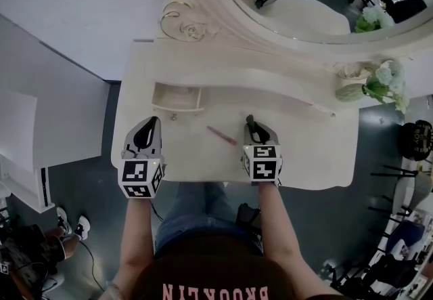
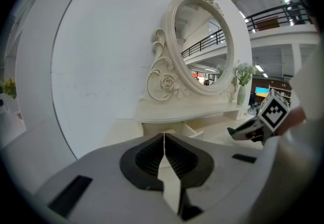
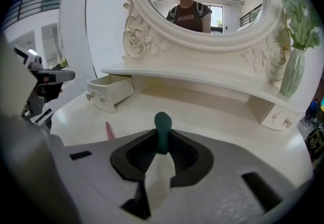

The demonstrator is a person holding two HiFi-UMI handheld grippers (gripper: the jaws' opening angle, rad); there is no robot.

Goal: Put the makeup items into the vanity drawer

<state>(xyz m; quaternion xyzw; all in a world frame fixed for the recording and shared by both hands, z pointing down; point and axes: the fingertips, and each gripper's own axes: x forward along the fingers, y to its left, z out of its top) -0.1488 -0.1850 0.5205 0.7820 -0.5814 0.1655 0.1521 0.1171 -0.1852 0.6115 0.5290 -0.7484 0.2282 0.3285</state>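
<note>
P1: White vanity top [image 1: 304, 156], drawer [image 1: 177, 108] open at left. R gripper [image 3: 162, 142] pinching green makeup stick [image 3: 162, 126], tip poking out past jaws.
P2: Looks light, stiff, prob slick, so hold mid-body. L gripper [image 2: 164, 139] pressed together, empty.

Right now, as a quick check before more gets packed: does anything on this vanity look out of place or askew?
Nothing is spilled or broken. A pink stick lies loose and slanted on the tabletop, outside the open drawer. The vase stands upright. The right gripper grips a green item.
</note>
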